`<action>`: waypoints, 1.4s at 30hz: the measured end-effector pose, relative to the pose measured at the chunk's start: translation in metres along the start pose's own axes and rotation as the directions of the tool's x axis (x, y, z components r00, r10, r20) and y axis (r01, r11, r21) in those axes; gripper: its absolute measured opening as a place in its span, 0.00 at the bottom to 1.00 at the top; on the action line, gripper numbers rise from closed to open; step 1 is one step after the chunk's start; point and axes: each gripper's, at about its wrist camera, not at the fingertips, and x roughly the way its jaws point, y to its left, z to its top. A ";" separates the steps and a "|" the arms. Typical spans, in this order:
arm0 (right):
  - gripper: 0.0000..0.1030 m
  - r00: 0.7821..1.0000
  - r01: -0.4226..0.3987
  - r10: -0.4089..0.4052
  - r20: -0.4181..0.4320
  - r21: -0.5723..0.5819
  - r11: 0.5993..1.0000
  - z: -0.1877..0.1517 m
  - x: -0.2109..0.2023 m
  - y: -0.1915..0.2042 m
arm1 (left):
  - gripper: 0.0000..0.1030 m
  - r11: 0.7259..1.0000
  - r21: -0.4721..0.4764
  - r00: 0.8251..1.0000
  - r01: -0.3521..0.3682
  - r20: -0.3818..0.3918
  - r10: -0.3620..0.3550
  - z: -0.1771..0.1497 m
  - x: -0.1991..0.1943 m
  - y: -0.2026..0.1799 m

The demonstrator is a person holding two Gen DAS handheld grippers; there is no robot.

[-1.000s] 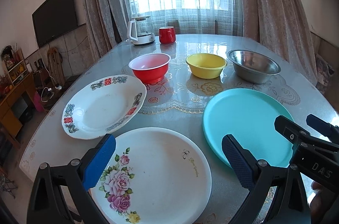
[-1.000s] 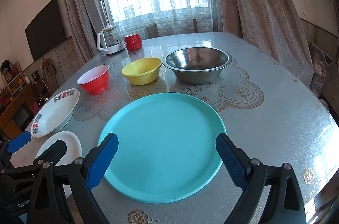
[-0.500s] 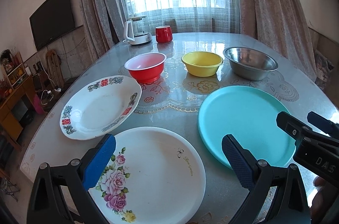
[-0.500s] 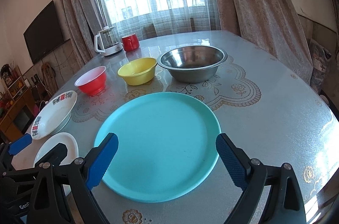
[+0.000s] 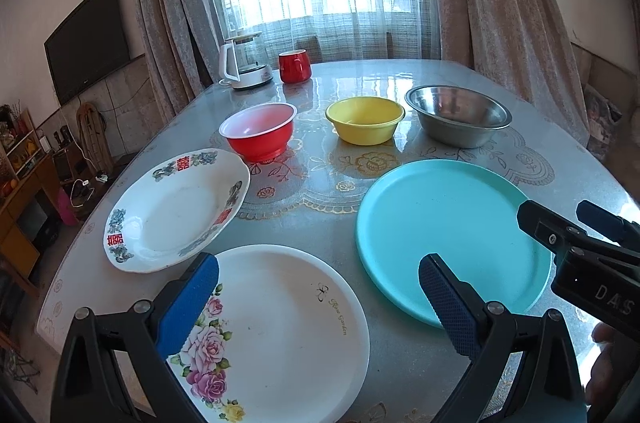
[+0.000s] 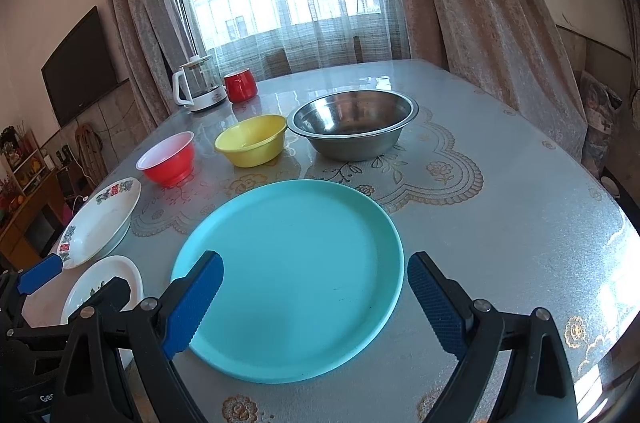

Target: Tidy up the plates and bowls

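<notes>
My left gripper [image 5: 318, 297] is open and empty above a white rose plate [image 5: 280, 335] at the table's near edge. A white plate with red characters [image 5: 176, 211] lies to its left rear. My right gripper [image 6: 316, 293] is open and empty above the near part of a teal plate [image 6: 288, 275], which also shows in the left wrist view [image 5: 444, 235]. Behind stand a red bowl [image 5: 260, 131], a yellow bowl [image 5: 364, 119] and a steel bowl [image 5: 458, 115] in a row. The right gripper's fingertips [image 5: 536, 223] show at the right of the left wrist view.
A glass kettle [image 5: 244, 63] and a red mug [image 5: 294, 66] stand at the table's far left. The table [image 6: 500, 223] has a glossy lace-patterned cover. Curtains and a window are behind; a TV [image 5: 88, 39] hangs on the left wall.
Both grippers have drawn back and risen slightly, so the plates and bowls sit a little farther away and lower in view. Nothing on the table has moved.
</notes>
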 end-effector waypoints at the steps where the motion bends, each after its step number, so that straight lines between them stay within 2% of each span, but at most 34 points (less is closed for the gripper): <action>1: 0.93 1.000 0.003 -0.003 0.002 0.000 1.000 0.000 0.000 -0.001 | 0.98 1.000 0.000 1.000 0.001 -0.001 -0.001 0.001 0.001 0.000; 7: 0.93 0.999 0.036 -0.036 -0.007 -0.006 0.999 0.002 0.002 -0.004 | 0.98 0.999 -0.028 0.999 0.028 -0.025 -0.029 0.004 0.009 0.007; 13: 0.92 0.998 0.055 -0.055 -0.025 -0.002 0.998 0.001 0.006 -0.010 | 0.95 0.996 0.018 0.994 0.090 -0.068 -0.088 0.011 0.020 0.006; 20: 0.92 0.996 0.075 -0.074 -0.054 0.005 0.997 0.000 0.014 -0.018 | 0.94 0.995 0.048 0.994 0.085 -0.066 -0.082 0.023 0.025 0.007; 22: 0.92 0.996 0.073 -0.073 -0.056 0.004 0.997 0.000 0.014 -0.019 | 0.90 0.993 0.031 0.989 0.114 -0.095 -0.111 0.028 0.031 0.011; 24: 0.92 0.996 0.069 -0.068 -0.061 0.007 0.998 0.000 0.015 -0.021 | 0.84 0.986 0.000 0.976 0.166 -0.140 -0.164 0.035 0.039 0.015; 26: 0.92 0.996 0.060 -0.059 -0.063 0.014 0.998 -0.002 0.014 -0.024 | 0.68 0.978 -0.019 0.961 0.209 -0.178 -0.209 0.039 0.046 0.018; 27: 0.92 0.996 0.054 -0.053 -0.068 0.017 0.998 -0.003 0.014 -0.026 | 0.63 0.973 -0.021 0.954 0.229 -0.193 -0.229 0.041 0.049 0.019; 28: 0.90 0.996 0.047 -0.046 -0.072 0.022 0.999 -0.004 0.014 -0.028 | 0.57 0.969 -0.020 0.947 0.247 -0.206 -0.246 0.043 0.052 0.018; 31: 0.81 0.995 0.028 -0.024 -0.092 0.039 0.999 -0.005 0.016 -0.034 | 0.48 0.964 -0.022 0.934 0.265 -0.240 -0.263 0.046 0.061 0.019; 34: 0.68 0.994 -0.007 0.014 -0.109 0.062 0.998 -0.007 0.016 -0.039 | 0.41 0.955 -0.039 0.914 0.295 -0.280 -0.294 0.049 0.071 0.019; 37: 0.51 0.990 -0.045 0.056 -0.129 0.082 0.996 -0.009 0.018 -0.042 | 0.28 0.946 -0.047 0.894 0.320 -0.316 -0.318 0.054 0.082 0.019; 38: 0.46 0.988 -0.056 0.068 -0.136 0.088 0.995 -0.010 0.019 -0.043 | 0.27 0.945 -0.042 0.889 0.325 -0.326 -0.321 0.055 0.085 0.018; 42: 0.39 0.987 -0.046 0.058 -0.149 0.087 0.995 -0.013 0.021 -0.046 | 0.25 0.945 -0.037 0.878 0.324 -0.360 -0.315 0.061 0.100 0.018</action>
